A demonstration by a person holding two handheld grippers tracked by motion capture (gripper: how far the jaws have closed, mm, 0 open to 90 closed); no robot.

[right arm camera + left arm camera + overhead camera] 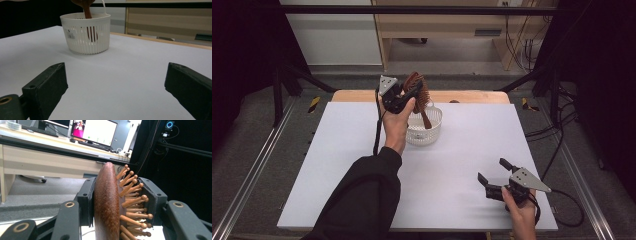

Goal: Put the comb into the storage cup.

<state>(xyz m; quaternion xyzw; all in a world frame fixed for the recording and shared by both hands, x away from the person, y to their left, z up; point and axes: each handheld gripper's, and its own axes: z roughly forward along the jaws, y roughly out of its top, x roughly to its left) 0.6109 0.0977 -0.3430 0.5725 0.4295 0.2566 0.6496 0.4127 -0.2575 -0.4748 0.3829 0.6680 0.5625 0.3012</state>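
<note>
Left claw (411, 95) clamps wooden hairbrush (421, 95), handle dipped inside white basket (424, 131); right claw (492, 175) gapes empty. Risk: handle snagging rim, tipping basket.

Black two-jaw tool (411, 95) with grey three-cornered plate, trailing cable, black sleeve (362, 200).

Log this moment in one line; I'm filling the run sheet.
left gripper: shut on hairbrush | handle in basket | right gripper: open, empty

Grey floor (267, 150), wooden desk (37, 157) with lit monitor (96, 131), black curtains (597, 75).
</note>
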